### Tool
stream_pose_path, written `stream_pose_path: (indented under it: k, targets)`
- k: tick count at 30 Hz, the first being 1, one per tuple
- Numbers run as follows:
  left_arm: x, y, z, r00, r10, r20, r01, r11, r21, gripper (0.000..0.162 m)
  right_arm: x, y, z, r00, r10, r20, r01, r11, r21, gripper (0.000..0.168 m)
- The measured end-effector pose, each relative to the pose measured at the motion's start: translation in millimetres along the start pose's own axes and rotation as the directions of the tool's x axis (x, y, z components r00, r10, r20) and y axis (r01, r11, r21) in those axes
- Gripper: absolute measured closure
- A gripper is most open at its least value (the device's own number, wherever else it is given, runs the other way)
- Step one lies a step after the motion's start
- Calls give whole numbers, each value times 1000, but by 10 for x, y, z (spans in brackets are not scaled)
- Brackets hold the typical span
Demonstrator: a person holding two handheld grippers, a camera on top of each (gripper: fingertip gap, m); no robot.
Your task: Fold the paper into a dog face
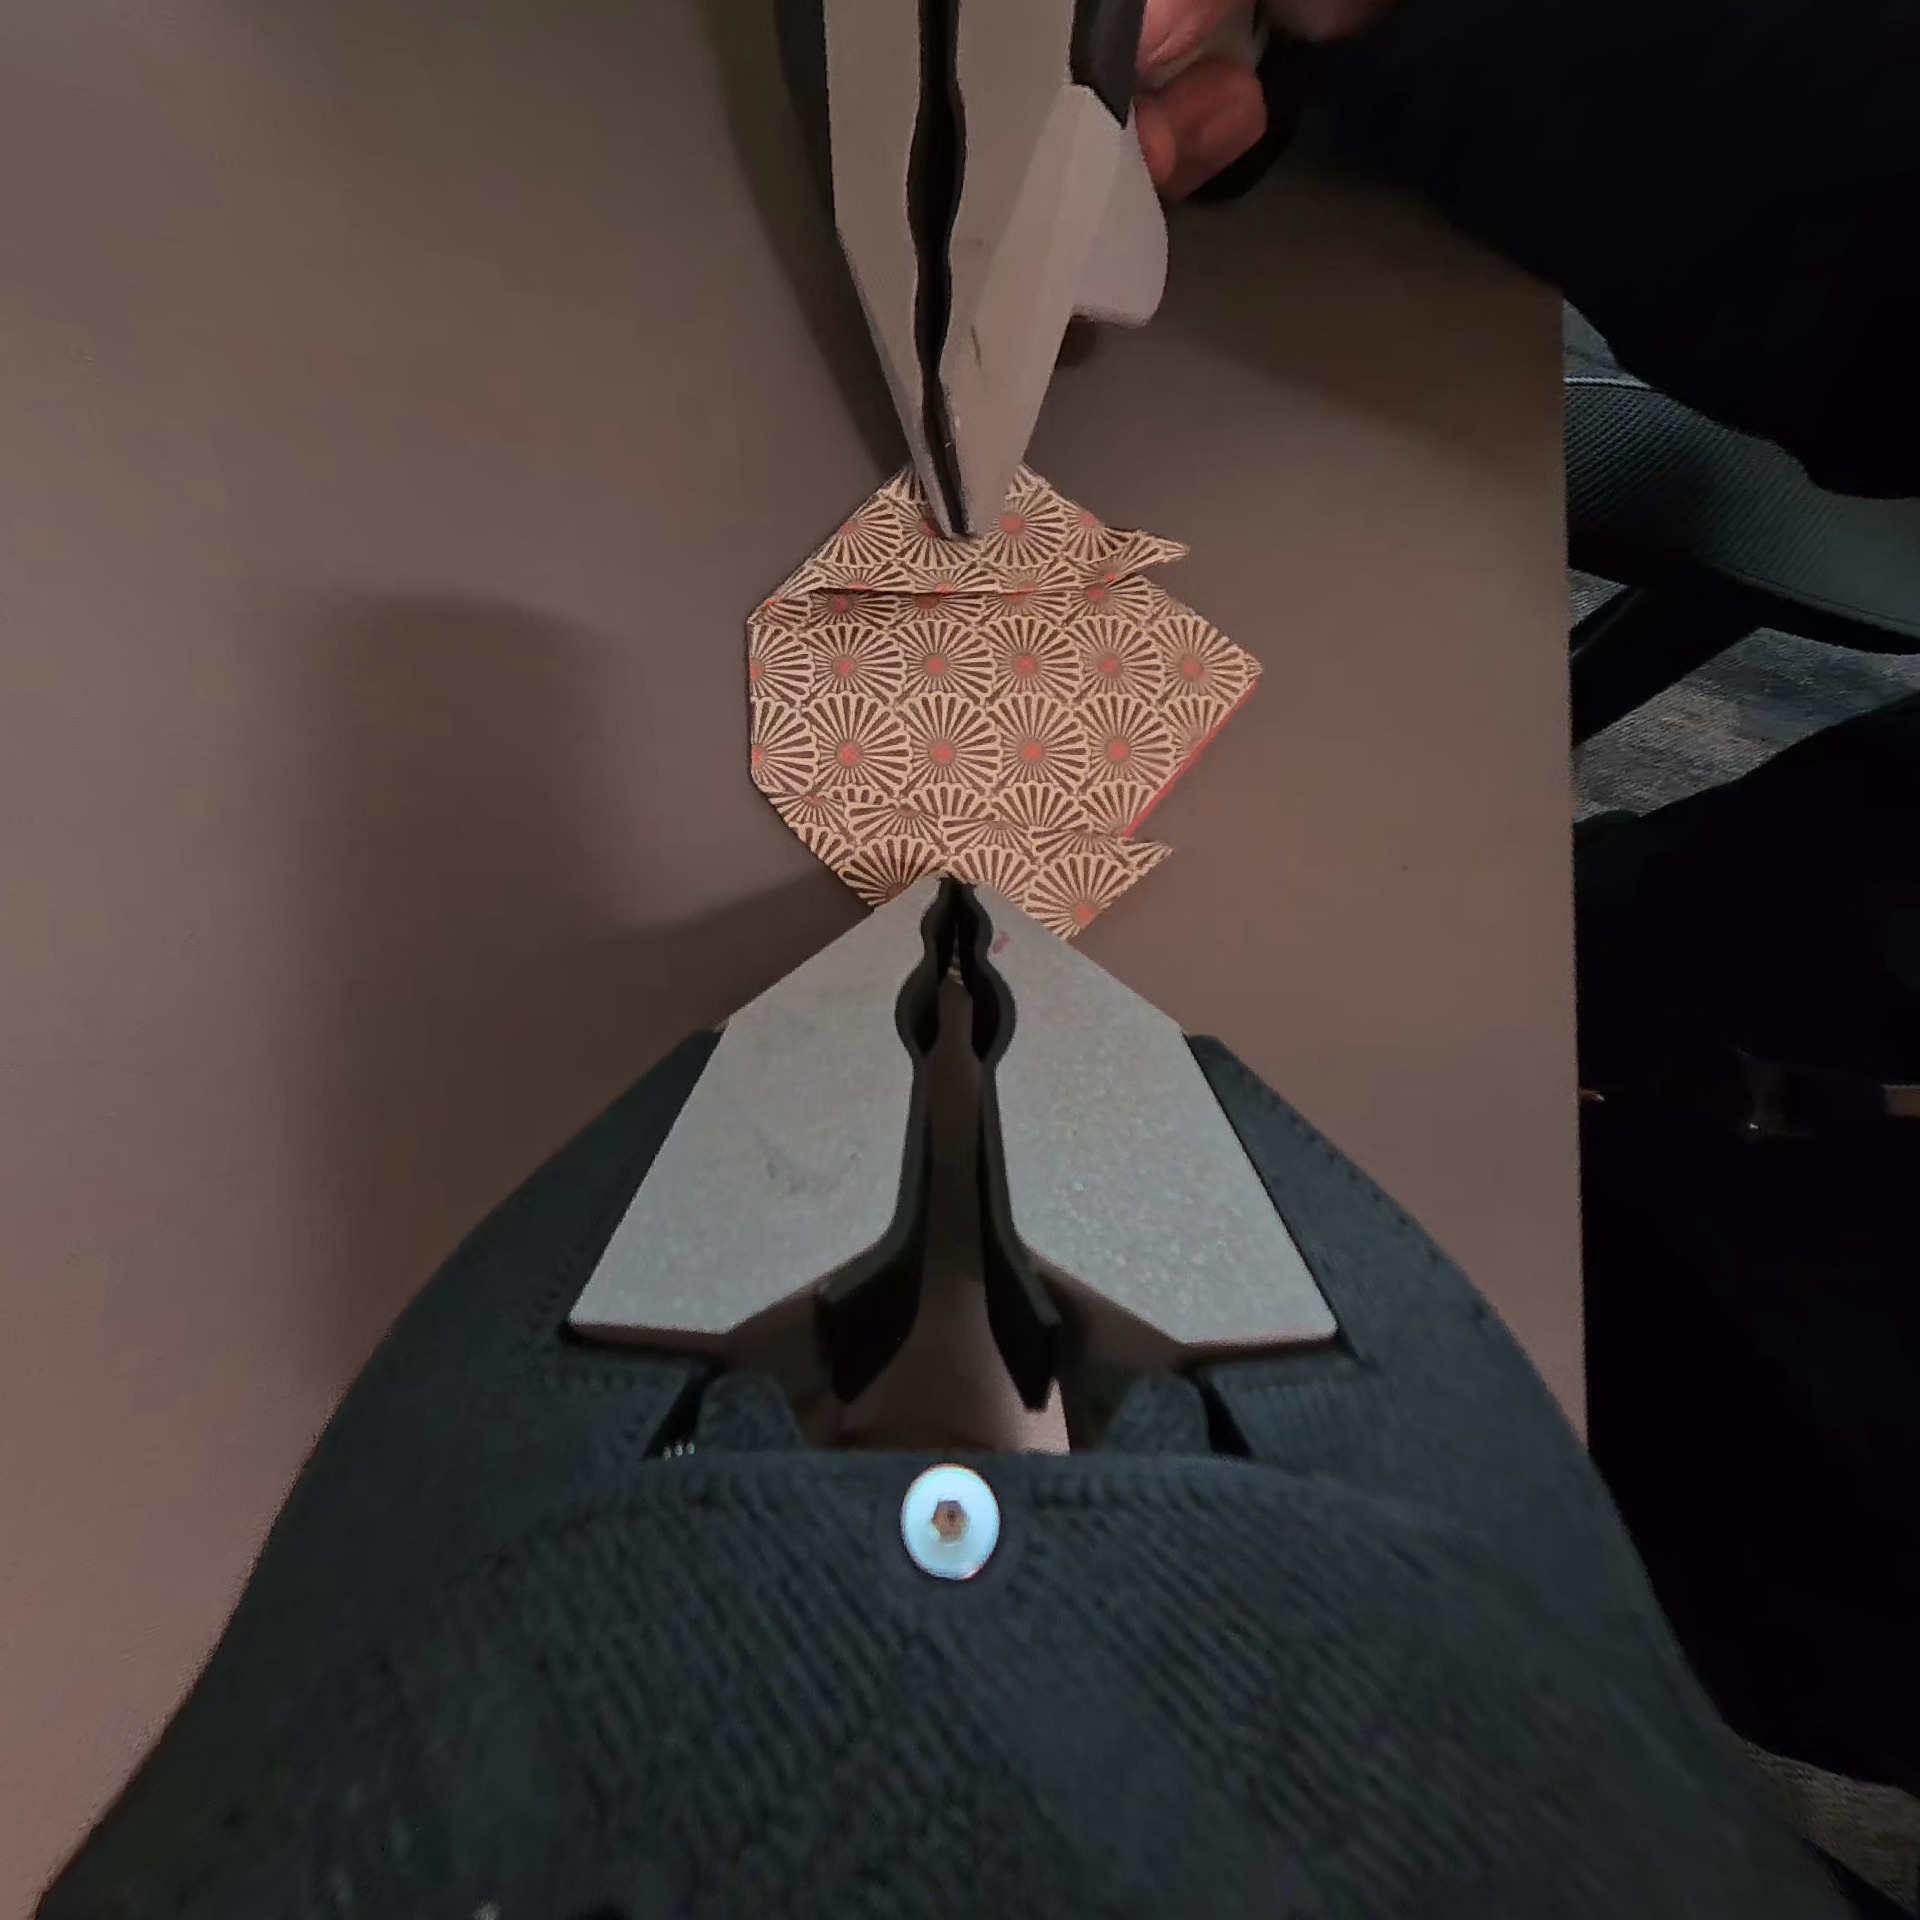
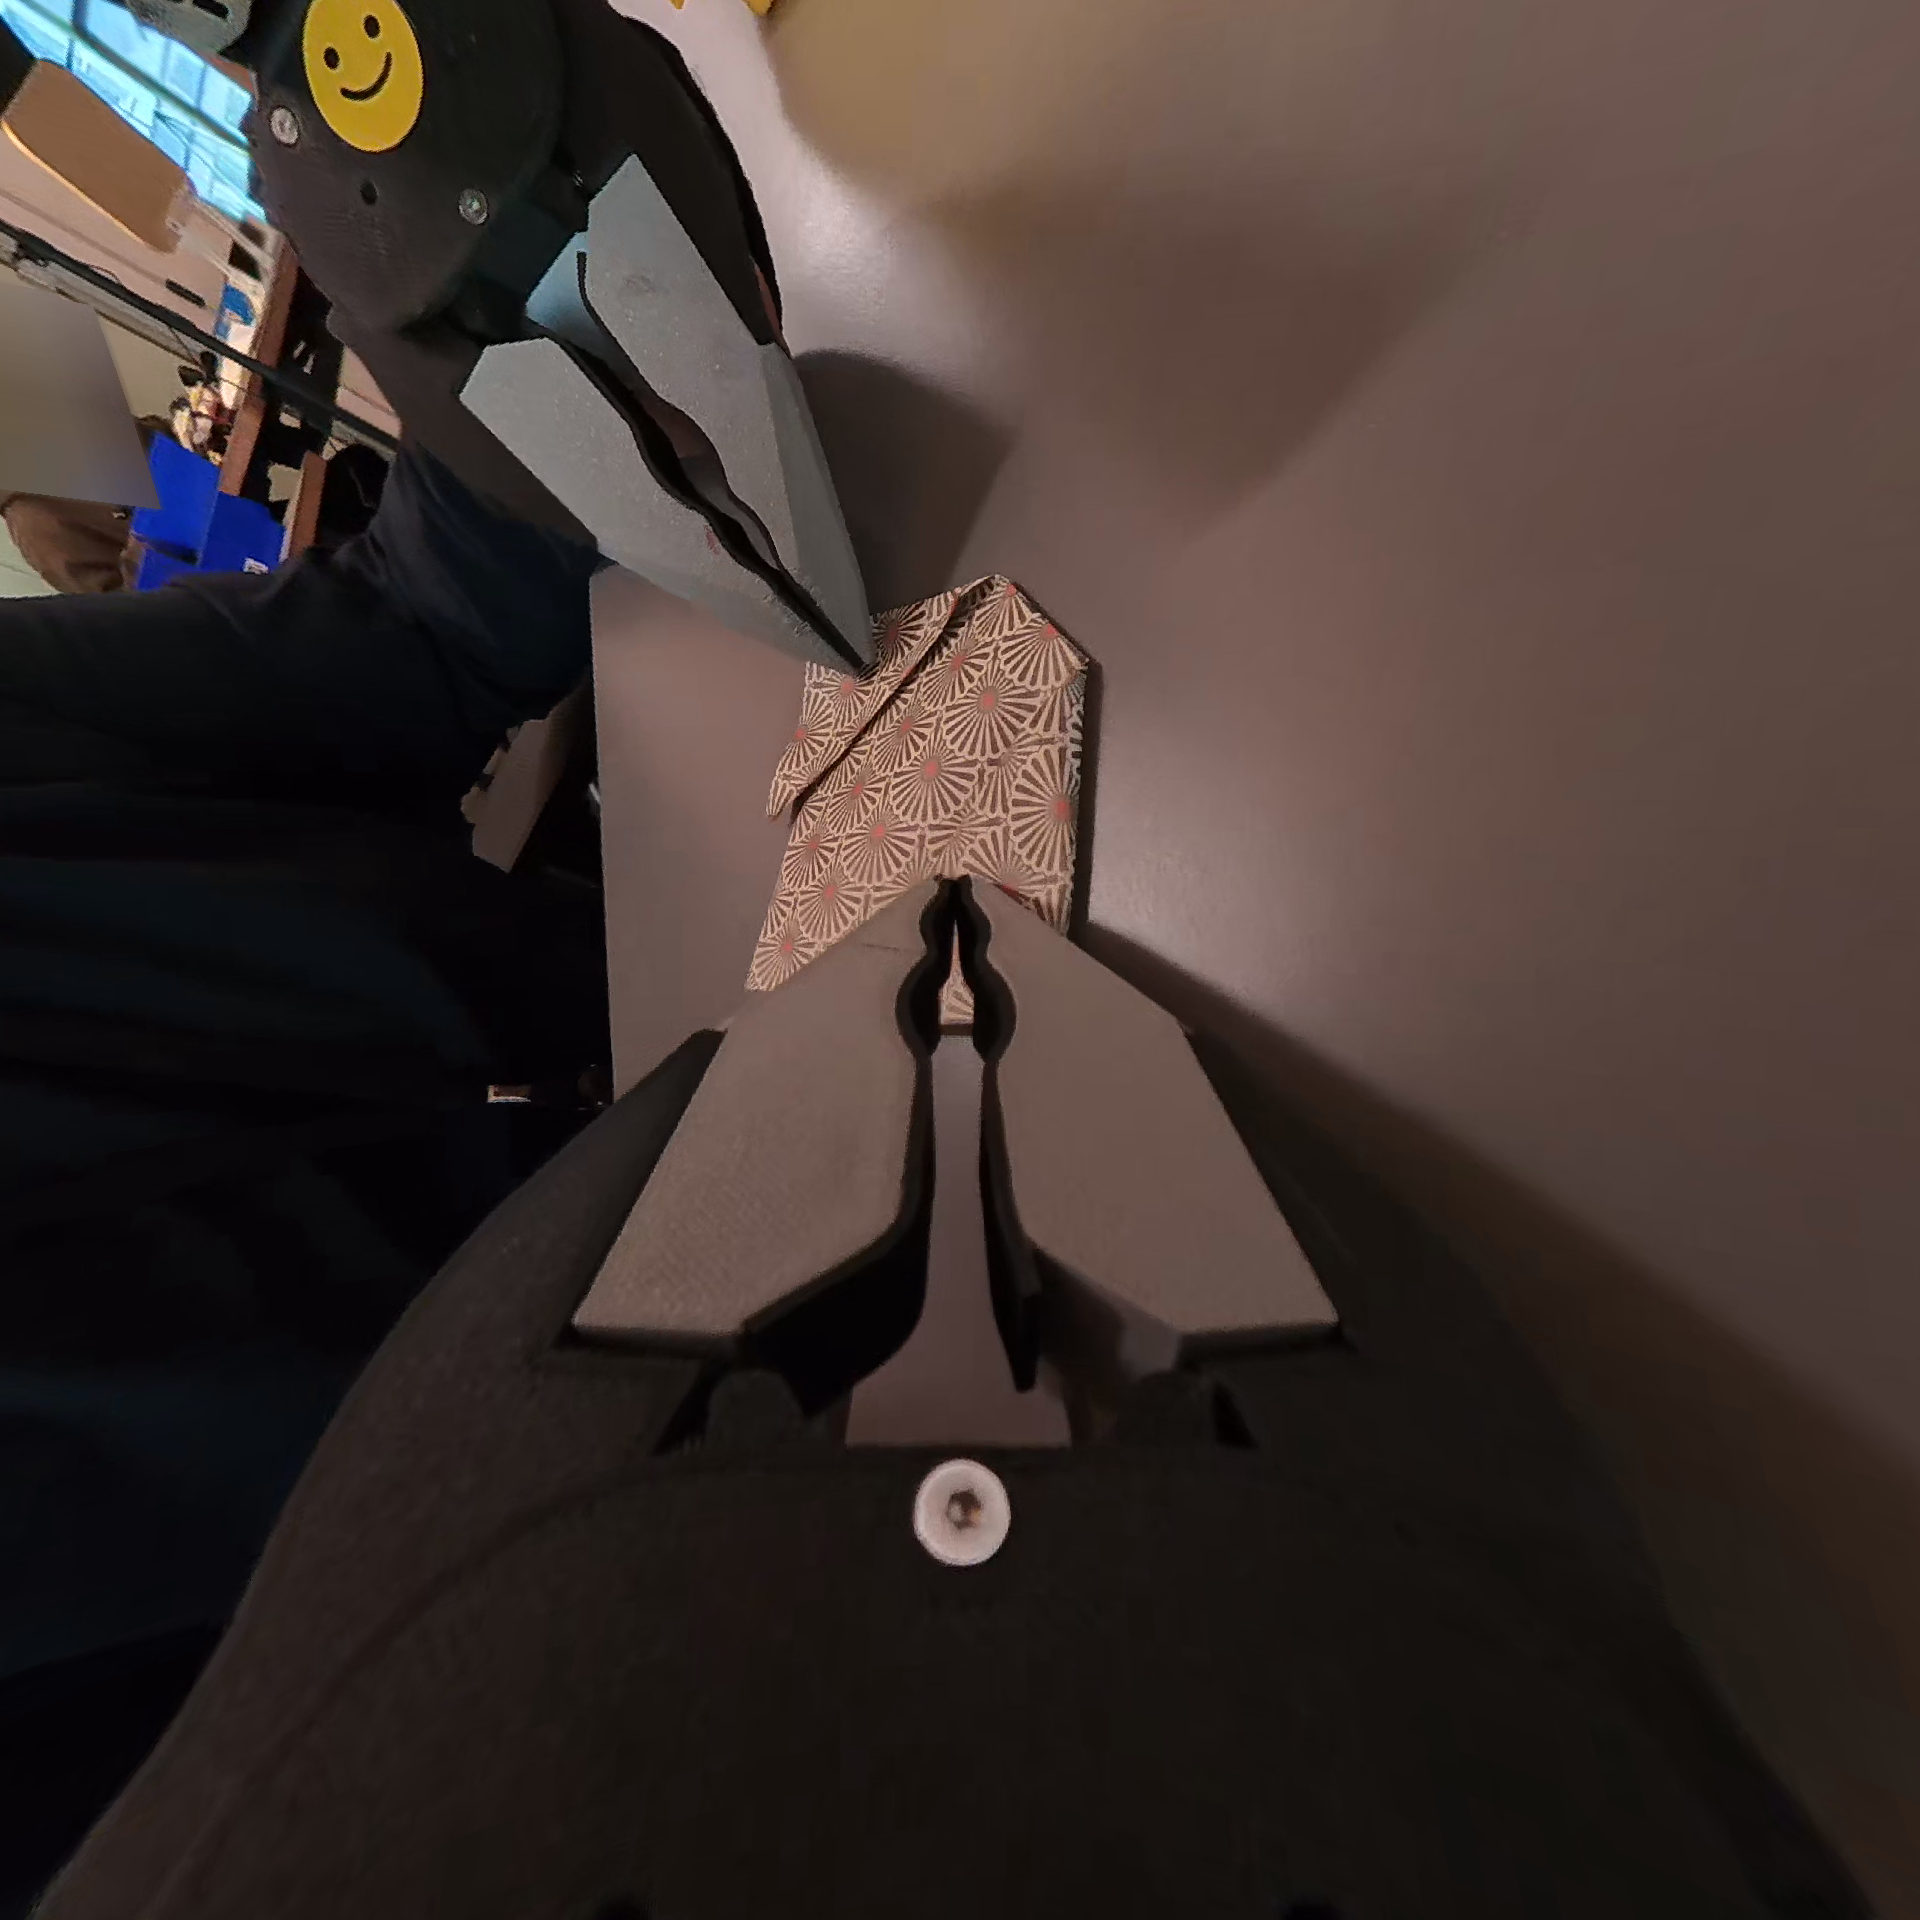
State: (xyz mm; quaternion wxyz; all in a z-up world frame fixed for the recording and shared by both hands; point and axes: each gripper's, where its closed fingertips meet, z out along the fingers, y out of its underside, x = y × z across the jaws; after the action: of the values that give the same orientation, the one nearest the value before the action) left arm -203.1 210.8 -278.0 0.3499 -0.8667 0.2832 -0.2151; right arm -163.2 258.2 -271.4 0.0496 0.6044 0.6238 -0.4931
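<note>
The folded paper, tan with a brown fan pattern and red dots, lies flat on the grey-brown table, with small flaps folded at its two ends. My left gripper is shut, and its tips touch the paper's near edge. My right gripper comes in from the top, shut, with its tips down on the far flap. In the right wrist view my right gripper is shut with its tips on the paper. The left gripper touches the paper's far corner. I cannot tell whether either gripper pinches paper.
The table edge runs close to the paper's right side, with a dark chair and floor beyond. A hand holds the right gripper. A dark sleeve and blue bins lie past the table edge. About 7 cm separates my left fingertips from my right.
</note>
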Motion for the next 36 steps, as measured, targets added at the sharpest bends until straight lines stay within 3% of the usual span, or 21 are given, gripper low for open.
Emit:
stream_pose_path:
  k: [6, 8, 11, 15, 19, 23, 26, 28, 34, 36]
  targets:
    - [-10, -12, -38, 999, -34, -20, 35, 999, 20, 159, -29, -80, -97, 992, -115, -53, 119, 991, 63, 167]
    - [-30, -32, -98, 999, -38, -16, 39, 998, 47, 139, -57, -151, -175, 982, -163, -94, 173, 979, 108, 140]
    - [-115, -85, -267, 999, -19, 26, 16, 995, 103, 123, -252, -208, -286, 958, -268, -103, 283, 943, 175, 134]
    - [44, -346, -637, 997, 74, -9, -68, 951, 301, 118, -580, -120, -348, 899, -417, -133, 437, 876, 204, 125]
    - [366, -411, -857, 980, 190, -63, -153, 913, 378, 115, -802, 109, -269, 838, -522, -158, 541, 831, 126, 119]
    - [655, -323, -735, 952, 299, -61, -266, 912, 314, 115, -748, 213, -68, 784, -576, -233, 592, 806, -2, 111]
    - [616, -159, -458, 932, 362, 31, -362, 919, 158, 111, -685, 178, 94, 724, -625, -291, 638, 768, -62, 111]
    - [668, -98, -319, 922, 386, 23, -386, 915, 117, 109, -673, 154, 188, 695, -653, -302, 660, 745, -91, 111]
    - [612, -117, -243, 943, 332, 16, -330, 930, 164, 106, -436, 97, 332, 587, -720, -371, 694, 683, -227, 119]
    - [548, -146, -277, 950, 311, 36, -312, 931, 191, 106, -399, 76, 359, 575, -729, -372, 700, 673, -239, 139]
